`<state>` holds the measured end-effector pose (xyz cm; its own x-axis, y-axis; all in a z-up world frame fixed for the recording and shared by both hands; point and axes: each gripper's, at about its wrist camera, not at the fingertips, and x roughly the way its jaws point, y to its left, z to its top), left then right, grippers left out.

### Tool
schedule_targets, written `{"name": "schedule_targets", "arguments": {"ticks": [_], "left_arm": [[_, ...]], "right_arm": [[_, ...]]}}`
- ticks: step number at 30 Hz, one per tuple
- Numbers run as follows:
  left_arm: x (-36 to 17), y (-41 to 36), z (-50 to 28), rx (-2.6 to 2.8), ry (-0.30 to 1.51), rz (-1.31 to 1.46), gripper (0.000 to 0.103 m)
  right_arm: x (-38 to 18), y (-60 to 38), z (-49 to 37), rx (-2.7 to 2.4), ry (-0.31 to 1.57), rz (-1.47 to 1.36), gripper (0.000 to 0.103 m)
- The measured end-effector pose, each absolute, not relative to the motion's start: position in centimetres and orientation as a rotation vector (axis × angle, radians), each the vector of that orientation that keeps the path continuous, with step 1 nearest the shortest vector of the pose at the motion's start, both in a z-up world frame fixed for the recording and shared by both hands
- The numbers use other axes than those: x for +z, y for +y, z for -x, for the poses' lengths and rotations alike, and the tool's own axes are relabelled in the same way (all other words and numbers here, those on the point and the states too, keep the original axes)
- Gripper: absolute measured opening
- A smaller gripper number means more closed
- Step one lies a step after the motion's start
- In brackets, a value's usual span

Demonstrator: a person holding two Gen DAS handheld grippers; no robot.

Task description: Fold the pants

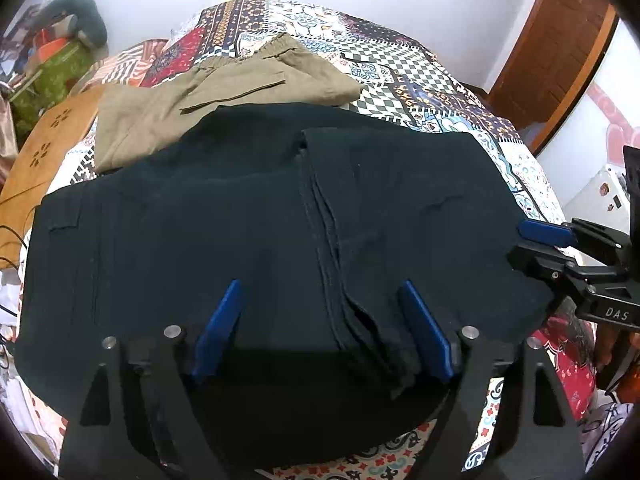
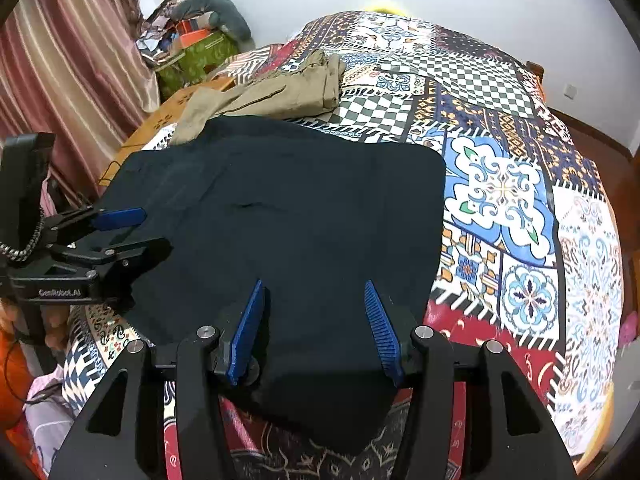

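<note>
Above the dark pants [image 1: 248,216], both jaws released: left gripper [image 1: 324,328] reads "GenRobot.AI", right gripper [image 2: 316,328] "DAS".

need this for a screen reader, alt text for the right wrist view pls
Dark folded pants lie on a patchwork bedspread, with the right gripper open above their near edge. The left gripper reaches in from the left; khaki pants lie behind.
</note>
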<state>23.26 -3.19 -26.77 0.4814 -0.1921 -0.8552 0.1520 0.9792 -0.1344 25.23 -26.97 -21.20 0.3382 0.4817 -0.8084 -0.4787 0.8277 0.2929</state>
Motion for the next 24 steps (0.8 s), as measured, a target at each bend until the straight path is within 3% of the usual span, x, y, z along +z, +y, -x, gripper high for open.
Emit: {"name": "schedule_targets", "arguments": {"ticks": [7,15,24], "left_arm": [[-24.6,-1.5,-22.1,-0.150,0.980,0.034,0.082],[-20.8,6.9,-18.6,0.024,0.851,0.137,0.082],[-23.3,15.0,-14.5,0.220,0.897,0.283,0.082]], "right_arm": [[-19.9,-27.0,-25.6,0.626,1.045,0.024,0.048],[-16.5,-25.7,-26.3,0.649,0.944,0.023,0.048],[-15.1,-21.0,-26.2,0.724,0.895,0.077,0.048]]}}
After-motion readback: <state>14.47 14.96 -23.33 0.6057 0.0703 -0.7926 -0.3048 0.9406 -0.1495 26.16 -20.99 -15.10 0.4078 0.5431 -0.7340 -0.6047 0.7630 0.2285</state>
